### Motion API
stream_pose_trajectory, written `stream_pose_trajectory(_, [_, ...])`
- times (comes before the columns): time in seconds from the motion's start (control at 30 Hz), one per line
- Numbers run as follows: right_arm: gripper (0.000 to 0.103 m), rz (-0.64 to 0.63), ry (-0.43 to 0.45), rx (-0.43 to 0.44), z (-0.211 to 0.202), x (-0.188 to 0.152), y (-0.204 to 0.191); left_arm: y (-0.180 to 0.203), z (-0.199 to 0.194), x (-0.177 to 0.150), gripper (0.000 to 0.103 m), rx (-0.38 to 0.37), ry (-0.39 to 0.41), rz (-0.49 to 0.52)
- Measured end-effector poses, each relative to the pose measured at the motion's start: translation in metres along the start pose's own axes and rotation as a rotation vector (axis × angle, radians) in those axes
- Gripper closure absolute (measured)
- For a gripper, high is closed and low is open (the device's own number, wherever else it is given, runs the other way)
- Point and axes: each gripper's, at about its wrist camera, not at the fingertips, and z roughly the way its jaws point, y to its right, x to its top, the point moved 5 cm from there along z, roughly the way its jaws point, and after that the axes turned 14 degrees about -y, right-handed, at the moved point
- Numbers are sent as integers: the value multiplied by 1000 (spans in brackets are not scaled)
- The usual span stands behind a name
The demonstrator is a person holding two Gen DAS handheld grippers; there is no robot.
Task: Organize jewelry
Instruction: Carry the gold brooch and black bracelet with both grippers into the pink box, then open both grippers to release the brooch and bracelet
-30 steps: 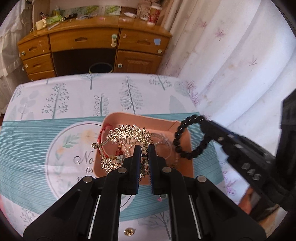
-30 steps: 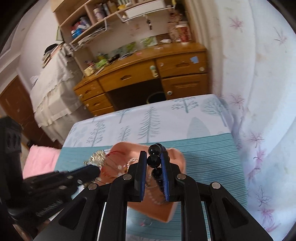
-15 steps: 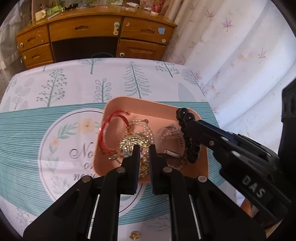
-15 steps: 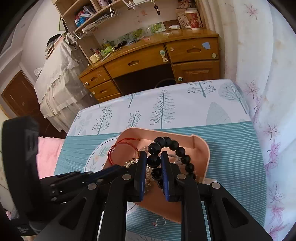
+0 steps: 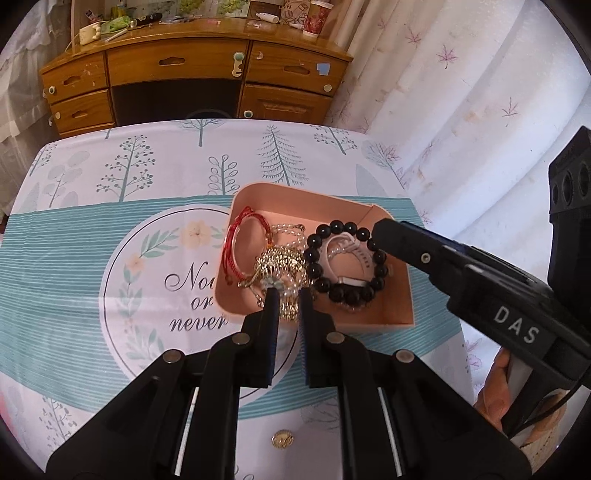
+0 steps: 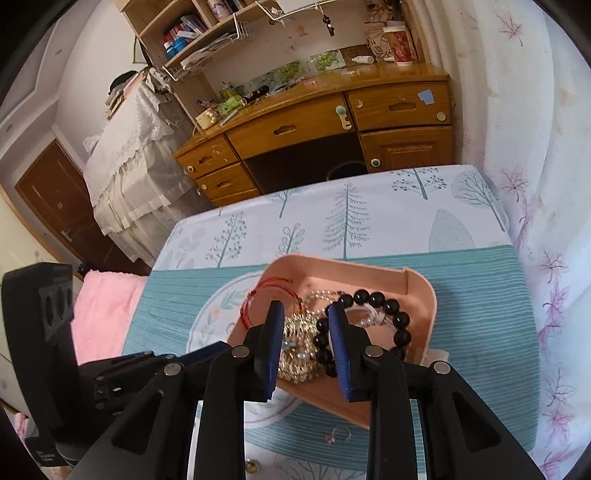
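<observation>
A wooden desk (image 6: 332, 122) with drawers is set against the far wall, its top cluttered with small items. Shelves (image 6: 207, 33) are mounted above it. A white curtain (image 5: 461, 92) printed with pink leaves is hung on the right. A brown door (image 6: 55, 206) is seen at left, beside furniture draped in white lace cloth (image 6: 125, 155)
</observation>
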Motion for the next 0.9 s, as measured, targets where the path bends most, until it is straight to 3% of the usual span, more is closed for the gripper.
stream_pose_trajectory(0.3, [78, -12, -35, -6, -6, -29, 1, -2, -12, -20, 95, 22, -3, -17])
stream_pose_trajectory(0.9, [78, -100, -112, -91, -48, -135, -4, 5, -35, -88, 95, 66, -2, -13])
